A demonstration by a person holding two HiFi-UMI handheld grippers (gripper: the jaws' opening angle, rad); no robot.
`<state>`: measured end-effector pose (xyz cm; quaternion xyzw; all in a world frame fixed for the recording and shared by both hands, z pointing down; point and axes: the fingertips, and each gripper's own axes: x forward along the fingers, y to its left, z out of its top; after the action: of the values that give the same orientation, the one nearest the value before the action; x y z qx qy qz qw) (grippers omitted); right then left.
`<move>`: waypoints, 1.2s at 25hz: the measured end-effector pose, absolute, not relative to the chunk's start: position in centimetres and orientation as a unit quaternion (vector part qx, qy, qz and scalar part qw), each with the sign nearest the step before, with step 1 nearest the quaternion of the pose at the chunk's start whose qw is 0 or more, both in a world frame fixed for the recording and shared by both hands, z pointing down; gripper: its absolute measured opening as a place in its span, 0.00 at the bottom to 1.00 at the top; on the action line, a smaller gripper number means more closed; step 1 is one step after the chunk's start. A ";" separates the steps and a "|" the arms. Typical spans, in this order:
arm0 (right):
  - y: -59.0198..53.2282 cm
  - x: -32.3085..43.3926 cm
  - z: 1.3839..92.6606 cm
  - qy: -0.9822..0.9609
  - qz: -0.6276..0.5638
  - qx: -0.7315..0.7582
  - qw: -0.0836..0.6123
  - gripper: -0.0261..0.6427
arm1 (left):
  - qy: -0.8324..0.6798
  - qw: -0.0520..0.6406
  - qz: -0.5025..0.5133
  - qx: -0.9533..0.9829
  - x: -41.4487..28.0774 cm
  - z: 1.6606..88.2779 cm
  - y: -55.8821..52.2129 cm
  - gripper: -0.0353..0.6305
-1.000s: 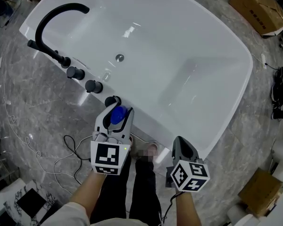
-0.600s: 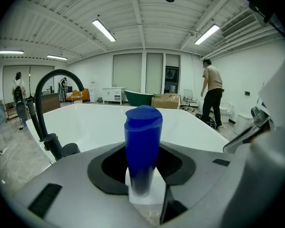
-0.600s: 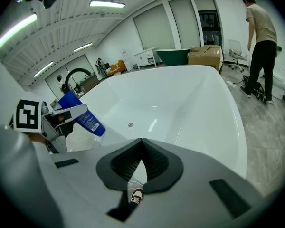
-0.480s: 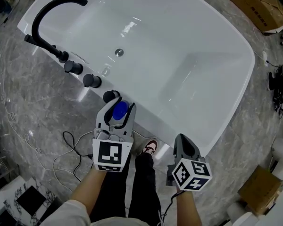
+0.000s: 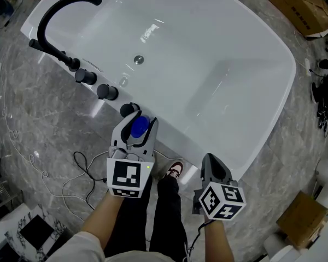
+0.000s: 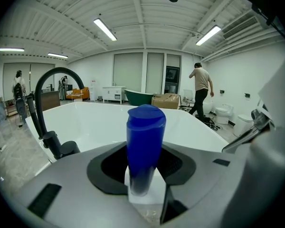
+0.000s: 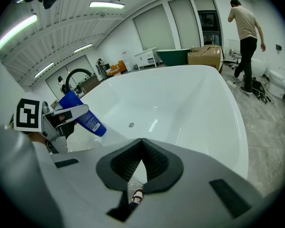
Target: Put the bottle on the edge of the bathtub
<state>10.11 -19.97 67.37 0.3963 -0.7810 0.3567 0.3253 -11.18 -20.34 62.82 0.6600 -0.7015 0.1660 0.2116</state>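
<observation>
A blue bottle (image 6: 145,146) with a blue cap stands upright between the jaws of my left gripper (image 5: 136,129), which is shut on it. In the head view the blue bottle (image 5: 139,126) hangs just over the near rim of the white bathtub (image 5: 169,141), right of the black knobs. From the right gripper view the blue bottle (image 7: 83,116) shows tilted in the left gripper (image 7: 61,119), above the tub's edge. My right gripper (image 5: 212,171) is shut with nothing in it, near the bathtub (image 7: 180,103) rim's right end, apart from the bottle.
A black curved tap (image 5: 57,21) and black knobs (image 5: 106,92) line the tub's left rim. A drain (image 5: 139,60) sits in the tub floor. White cables (image 5: 71,182) lie on the marble floor. Cardboard boxes (image 5: 298,4) stand beyond. A person (image 7: 247,37) stands far off.
The view shifted slightly a second ago; the left gripper with the bottle moved a little toward the tub rim. Over the last half second nothing visibly moved.
</observation>
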 end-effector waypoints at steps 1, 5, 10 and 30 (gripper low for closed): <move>-20.0 10.1 67.3 -0.781 0.356 0.396 0.325 0.08 | -0.702 0.214 0.165 0.659 -11.2 62.8 -20.3 0.30; -19.8 10.1 67.3 -0.782 0.356 0.395 0.326 0.08 | -0.703 0.217 0.158 0.658 -11.2 62.8 -20.1 0.30; -19.2 9.9 67.5 -0.781 0.361 0.390 0.327 0.08 | -0.686 0.229 0.153 0.674 -11.2 63.1 -20.2 0.31; -18.7 9.9 67.1 -0.778 0.367 0.396 0.322 0.08 | -0.672 0.248 0.146 0.682 -11.3 63.5 -20.0 0.36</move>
<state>9.91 -18.71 67.08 0.3961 -0.7778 0.3665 0.3220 -11.33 -19.95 63.50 0.6825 -0.6718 0.1457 0.2482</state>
